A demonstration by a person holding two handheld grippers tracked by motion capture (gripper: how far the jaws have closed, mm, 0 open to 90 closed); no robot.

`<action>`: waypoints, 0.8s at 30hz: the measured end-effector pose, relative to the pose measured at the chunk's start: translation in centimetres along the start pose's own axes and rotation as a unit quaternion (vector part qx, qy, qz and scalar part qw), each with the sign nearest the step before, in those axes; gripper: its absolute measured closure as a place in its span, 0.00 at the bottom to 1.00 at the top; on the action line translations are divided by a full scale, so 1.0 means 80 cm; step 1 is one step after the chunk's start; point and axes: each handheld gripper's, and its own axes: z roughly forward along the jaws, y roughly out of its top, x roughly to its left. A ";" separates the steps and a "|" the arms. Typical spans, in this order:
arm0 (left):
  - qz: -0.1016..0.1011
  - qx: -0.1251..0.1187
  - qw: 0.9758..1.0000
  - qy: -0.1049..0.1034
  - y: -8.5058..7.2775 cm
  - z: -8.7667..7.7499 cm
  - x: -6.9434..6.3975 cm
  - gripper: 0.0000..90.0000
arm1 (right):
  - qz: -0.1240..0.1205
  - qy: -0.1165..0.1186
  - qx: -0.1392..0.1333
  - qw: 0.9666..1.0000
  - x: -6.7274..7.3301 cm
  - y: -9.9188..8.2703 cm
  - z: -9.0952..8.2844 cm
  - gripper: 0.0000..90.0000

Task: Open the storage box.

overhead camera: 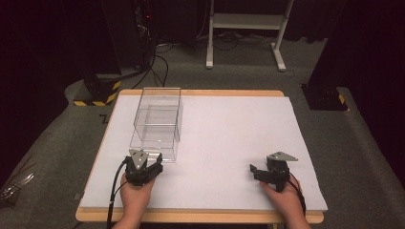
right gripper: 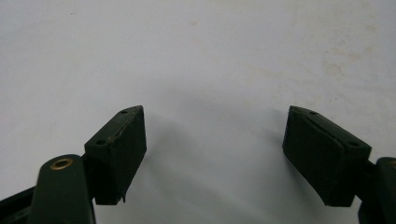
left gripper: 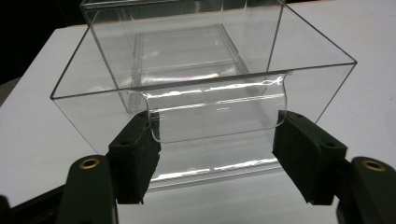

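- My left claw [overhead camera: 152, 164] sits at the near end of the clear plastic box [overhead camera: 157, 121], on the left part of the bench [overhead camera: 229, 143]; my hand holds it from the near edge.
- In the left gripper view, the left claw [left gripper: 215, 135] straddles a rounded, tab-like bulge in the box's near wall [left gripper: 215, 116]. Both pads [left gripper: 140, 149] meet the sides of that bulge, so the claw is half-closed and clamped on the clear plastic box.
- The box stands upright with its open top facing up; a second clear-walled part shows inside or behind the near part, and I cannot tell whether the two are one piece.
- The box runs lengthwise away from me, its far end close to the far edge of the bench.
- My right claw [overhead camera: 255, 171] rests low over the right part of the bench, well apart from the box, pointing towards the middle of the white surface.
- In the right gripper view, my right claw [right gripper: 215, 140] stands wide, with bare white bench [right gripper: 196, 56] between the pads and nothing held.
- Between the two claws the white surface lies bare, so there is open room to the right of the box.
- The left edge of the bench runs just beside the box; beyond it is grey floor [overhead camera: 57, 138].
- Past the far edge stand a yellow-and-black striped base [overhead camera: 98, 93], trailing cables [overhead camera: 157, 67] and a white frame's legs [overhead camera: 248, 28].
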 end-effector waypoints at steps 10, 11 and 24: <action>0.004 0.003 1.000 -0.005 -0.017 -0.022 -0.005 0.37 | 0.000 0.000 0.000 1.000 0.000 0.000 0.000 0.24; 0.004 0.003 1.000 -0.005 -0.017 -0.022 -0.005 0.37 | 0.000 0.000 0.000 1.000 0.000 0.000 0.000 0.24; 0.006 0.001 1.000 -0.009 -0.034 -0.049 -0.005 0.37 | -0.001 0.000 0.000 1.000 0.000 0.000 0.000 0.24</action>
